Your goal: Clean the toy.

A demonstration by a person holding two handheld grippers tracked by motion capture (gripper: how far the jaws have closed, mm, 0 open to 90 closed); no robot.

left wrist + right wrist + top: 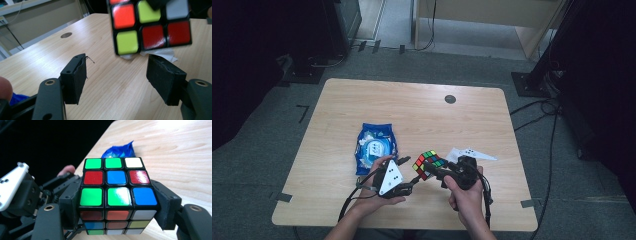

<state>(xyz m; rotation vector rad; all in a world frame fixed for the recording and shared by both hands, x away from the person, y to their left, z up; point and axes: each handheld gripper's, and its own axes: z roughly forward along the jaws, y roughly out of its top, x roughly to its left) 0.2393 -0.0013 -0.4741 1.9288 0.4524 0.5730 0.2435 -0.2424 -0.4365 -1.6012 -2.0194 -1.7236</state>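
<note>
Puzzle cube, pinched in right tongs; left tongs spread, empty.
Light, rigid, slick plastic; layers may twist, so grip flat opposite faces.

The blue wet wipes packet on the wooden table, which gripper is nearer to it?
Left. The left gripper sits just beside the blue wet wipes packet's right edge; the right gripper, clamped on the multicoloured puzzle cube, is farther right.

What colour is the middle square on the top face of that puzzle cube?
Blue, on the cube; the right gripper view shows it best.
</note>
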